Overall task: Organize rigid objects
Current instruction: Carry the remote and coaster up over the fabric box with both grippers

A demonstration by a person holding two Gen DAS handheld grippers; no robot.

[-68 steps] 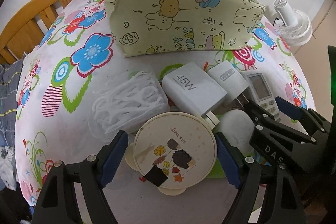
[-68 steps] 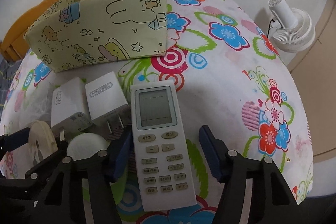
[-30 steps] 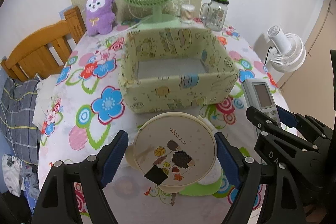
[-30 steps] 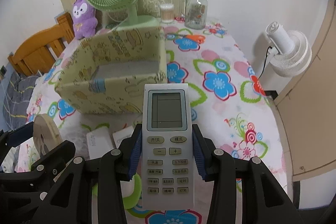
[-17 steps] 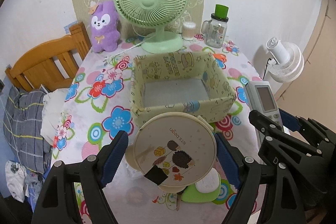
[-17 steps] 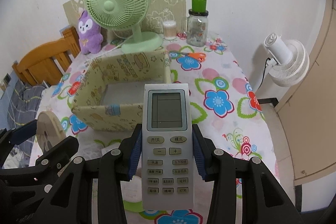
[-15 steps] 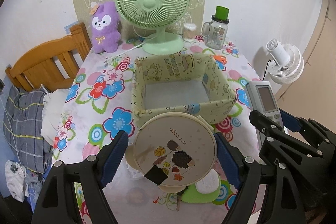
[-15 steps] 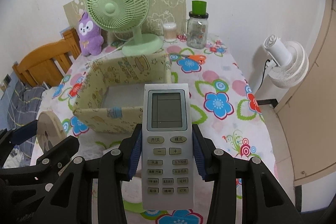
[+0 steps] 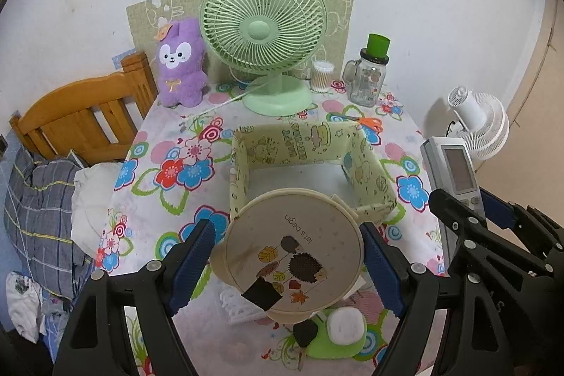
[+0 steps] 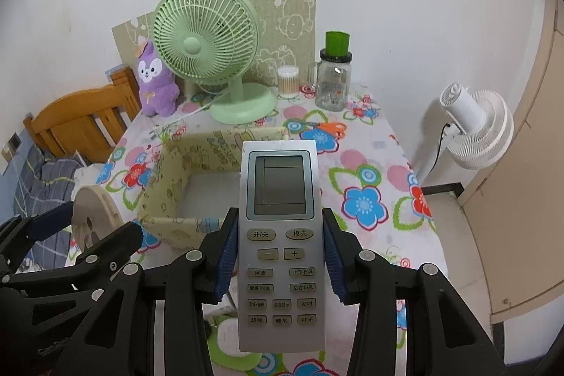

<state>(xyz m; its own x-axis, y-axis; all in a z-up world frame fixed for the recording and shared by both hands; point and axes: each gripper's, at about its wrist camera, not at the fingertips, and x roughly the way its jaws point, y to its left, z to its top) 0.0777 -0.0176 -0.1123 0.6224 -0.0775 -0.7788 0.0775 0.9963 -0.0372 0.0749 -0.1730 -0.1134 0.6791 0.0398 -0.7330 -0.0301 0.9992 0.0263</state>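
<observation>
The table (image 9: 151, 164), draped in glossy flower-print cloth, carries a soft pale-green cartoon-print fabric box (image 9: 306, 143), open-topped and empty. Only the left view shows the white lump on a green base (image 9: 343, 328) below the tools; only the right view shows the remote's full keypad. The left tool (image 9: 287, 256) grips a round cream tin with a hedgehog picture (image 9: 292, 252); the right tool (image 10: 280, 256) pinches a slim silver plastic remote control (image 10: 280, 235). Both are held above the table, higher than a second ago, the box now looking smaller.
</observation>
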